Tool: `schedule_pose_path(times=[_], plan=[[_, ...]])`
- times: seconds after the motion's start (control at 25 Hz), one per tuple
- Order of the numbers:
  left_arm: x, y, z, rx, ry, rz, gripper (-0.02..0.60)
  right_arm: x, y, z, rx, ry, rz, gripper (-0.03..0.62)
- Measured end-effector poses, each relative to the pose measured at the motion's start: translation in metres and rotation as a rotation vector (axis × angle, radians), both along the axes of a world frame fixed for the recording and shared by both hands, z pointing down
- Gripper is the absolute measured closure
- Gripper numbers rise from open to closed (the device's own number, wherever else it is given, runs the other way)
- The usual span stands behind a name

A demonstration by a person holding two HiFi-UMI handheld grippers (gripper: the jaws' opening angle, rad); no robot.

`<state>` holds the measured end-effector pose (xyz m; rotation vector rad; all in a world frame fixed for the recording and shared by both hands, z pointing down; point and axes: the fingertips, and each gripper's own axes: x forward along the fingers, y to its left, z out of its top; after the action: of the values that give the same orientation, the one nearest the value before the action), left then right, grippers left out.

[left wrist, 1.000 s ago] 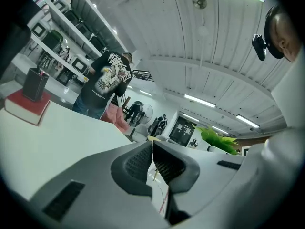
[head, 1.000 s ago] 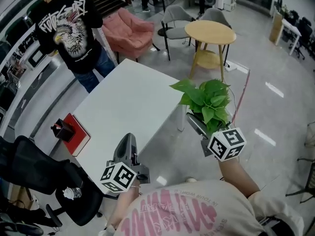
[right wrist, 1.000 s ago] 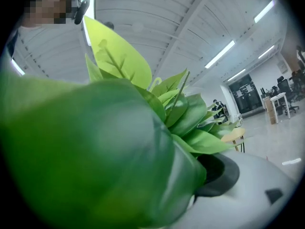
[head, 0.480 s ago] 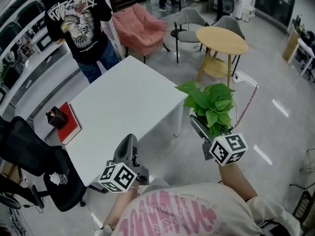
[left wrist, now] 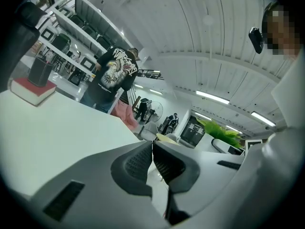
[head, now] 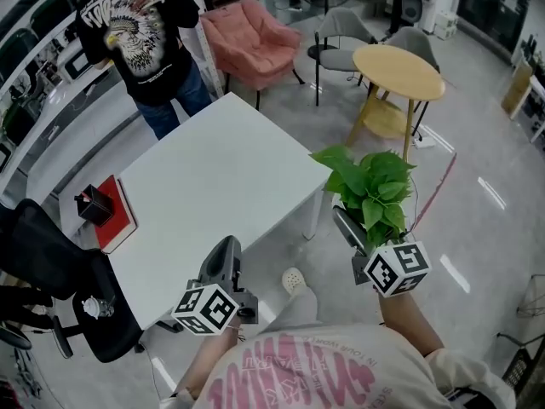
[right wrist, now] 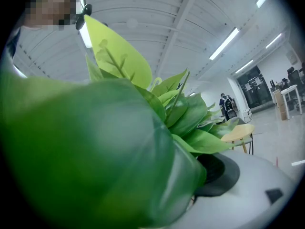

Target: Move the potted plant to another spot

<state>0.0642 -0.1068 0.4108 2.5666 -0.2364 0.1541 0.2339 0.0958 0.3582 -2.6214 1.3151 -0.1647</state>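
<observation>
Moved in on white table [head: 213, 177], carrying potted plant [head: 372, 186] off its right corner in right gripper [head: 352, 235], jaws spread wide around it. Holding left gripper [head: 225, 252] closed, empty, at near edge.

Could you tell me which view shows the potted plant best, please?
The head view: the green leafy potted plant shows sharp, held in the right gripper. The right gripper view gives only blurred close leaves; the left gripper view, distant leaf tips.

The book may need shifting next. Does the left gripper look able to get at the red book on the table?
Probably yes. The left gripper is empty, jaws together, near the edge of the white table, with only bare tabletop between it and the red book. It must open first.
</observation>
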Motion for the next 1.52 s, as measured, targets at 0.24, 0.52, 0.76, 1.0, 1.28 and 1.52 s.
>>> schedule_pose_path(times=[0.24, 0.52, 0.76, 1.0, 1.28, 1.52], plan=[[0.070, -0.025, -0.002, -0.019, 0.020, 0.007, 0.557, 0.062, -0.028, 0.000, -0.027, -0.009, -0.003, 0.060], [0.144, -0.065, -0.027, -0.010, 0.064, -0.001, 0.557, 0.127, -0.079, -0.029, -0.019, 0.036, -0.041, 0.060], [0.203, -0.087, -0.041, 0.003, 0.095, 0.005, 0.557, 0.171, -0.113, -0.034, -0.042, 0.053, -0.086, 0.060], [0.237, -0.097, -0.042, 0.015, 0.107, 0.020, 0.557, 0.193, -0.135, -0.023, -0.034, 0.029, -0.118, 0.060], [0.247, -0.107, -0.036, 0.022, 0.100, -0.025, 0.557, 0.213, -0.157, -0.010, -0.026, 0.002, -0.176, 0.059], [0.235, -0.124, -0.032, 0.009, 0.108, -0.145, 0.557, 0.227, -0.184, -0.002, -0.022, -0.033, -0.275, 0.059]])
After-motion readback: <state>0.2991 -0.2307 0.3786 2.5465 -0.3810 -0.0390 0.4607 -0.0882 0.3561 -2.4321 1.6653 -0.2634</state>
